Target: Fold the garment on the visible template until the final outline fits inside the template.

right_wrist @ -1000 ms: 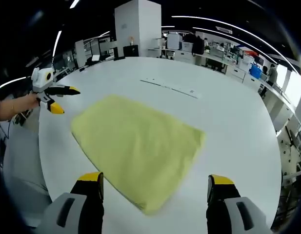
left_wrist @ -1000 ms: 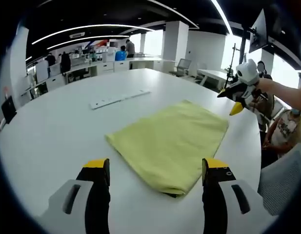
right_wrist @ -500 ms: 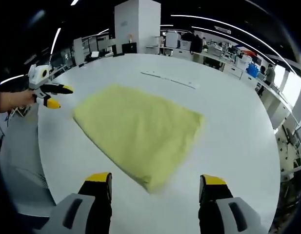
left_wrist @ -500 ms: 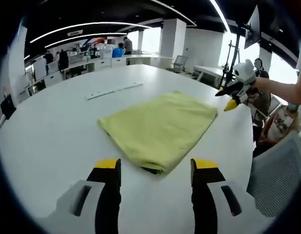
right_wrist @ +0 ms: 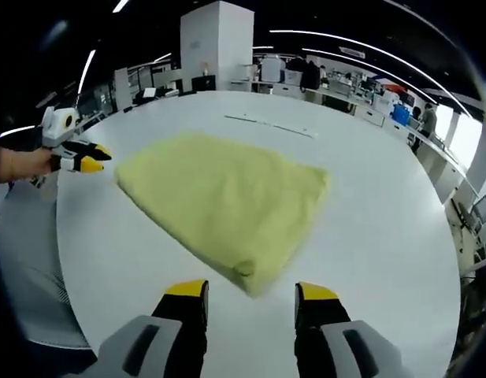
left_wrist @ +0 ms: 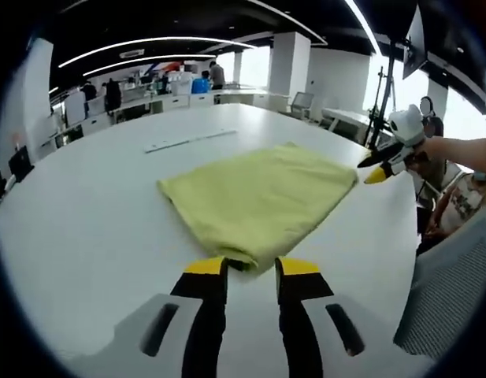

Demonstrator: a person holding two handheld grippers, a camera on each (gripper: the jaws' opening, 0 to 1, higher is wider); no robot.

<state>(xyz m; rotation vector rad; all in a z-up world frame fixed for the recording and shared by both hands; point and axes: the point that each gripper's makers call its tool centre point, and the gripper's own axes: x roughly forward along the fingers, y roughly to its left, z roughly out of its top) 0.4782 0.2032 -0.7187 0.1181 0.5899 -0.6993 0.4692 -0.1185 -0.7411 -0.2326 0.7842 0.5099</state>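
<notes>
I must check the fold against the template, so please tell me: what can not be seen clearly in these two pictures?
- Template outline: none made out in either view; the folded yellow-green cloth garment may cover it on the round white table.
- Dark spot at the garment's near corner, left gripper view: too small to identify.
- Thin white strip beyond the garment: its markings are too small to read.
- Garment's underside and inner layers: hidden by its top layer.

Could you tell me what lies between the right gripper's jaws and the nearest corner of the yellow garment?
Nothing: in the right gripper view, only a short strip of bare white table separates the right gripper from the yellow garment.
</notes>
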